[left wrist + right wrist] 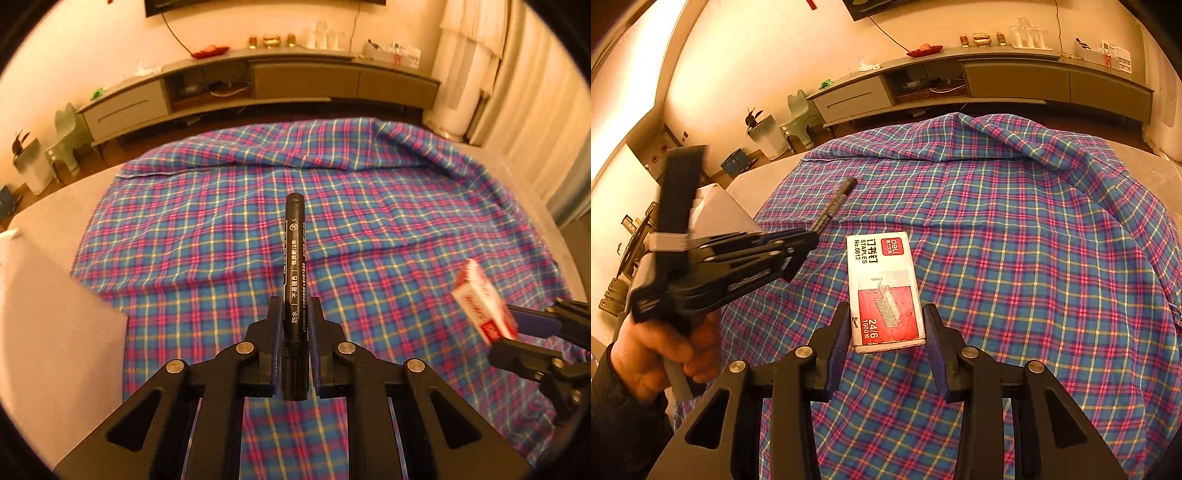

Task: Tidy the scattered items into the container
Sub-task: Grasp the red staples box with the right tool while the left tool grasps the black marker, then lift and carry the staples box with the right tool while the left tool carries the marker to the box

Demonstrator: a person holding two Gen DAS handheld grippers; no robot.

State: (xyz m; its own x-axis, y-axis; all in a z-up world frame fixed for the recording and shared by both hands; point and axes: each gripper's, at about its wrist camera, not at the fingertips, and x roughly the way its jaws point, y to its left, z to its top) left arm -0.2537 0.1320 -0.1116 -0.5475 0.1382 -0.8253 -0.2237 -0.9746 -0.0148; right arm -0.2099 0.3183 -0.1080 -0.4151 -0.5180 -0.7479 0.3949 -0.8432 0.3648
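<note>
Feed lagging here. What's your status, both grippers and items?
Left gripper shut on black marker, lifted off the plaid cloth. Right gripper shut on staple box. Container not clearly in view; nothing blocking.

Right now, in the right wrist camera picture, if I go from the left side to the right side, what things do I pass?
A person's hand → left gripper holding the black marker → box of staples held in the right gripper → plaid cloth.
</note>
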